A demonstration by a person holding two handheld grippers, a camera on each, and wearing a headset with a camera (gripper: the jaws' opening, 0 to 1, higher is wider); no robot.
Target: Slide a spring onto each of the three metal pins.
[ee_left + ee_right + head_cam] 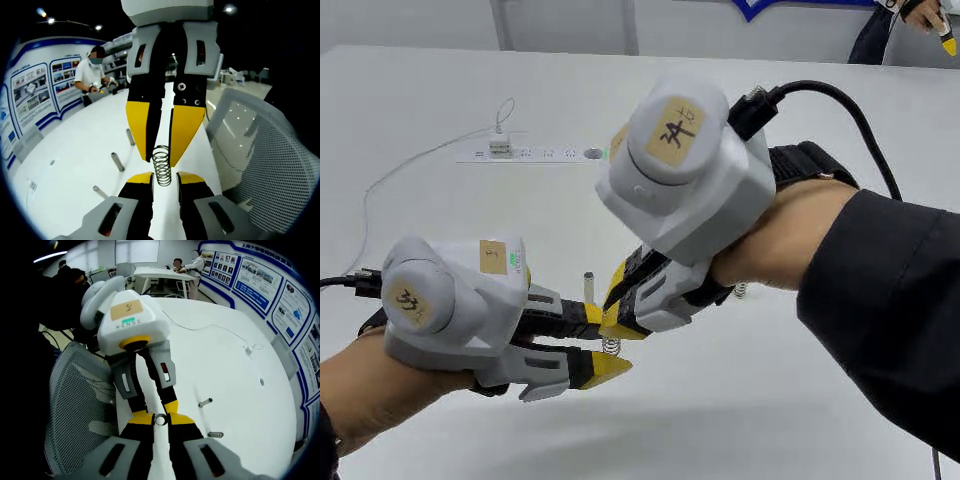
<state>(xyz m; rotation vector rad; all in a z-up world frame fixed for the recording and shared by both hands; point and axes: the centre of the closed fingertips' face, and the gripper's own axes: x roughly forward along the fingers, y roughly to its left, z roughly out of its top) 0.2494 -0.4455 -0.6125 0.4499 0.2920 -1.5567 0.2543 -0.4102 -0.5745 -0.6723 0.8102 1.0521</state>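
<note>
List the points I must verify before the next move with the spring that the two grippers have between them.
1. Right gripper shut on the small coiled steel spring: ok.
2. Left gripper gripping the same spring: cannot tell; its yellow tips flank the lower end.
3. Short upright metal pin bare: ok.
4. Spring lined up over that pin: not ok; it is held apart from it.
5. Spare spring lying on the white table: ok.
</note>
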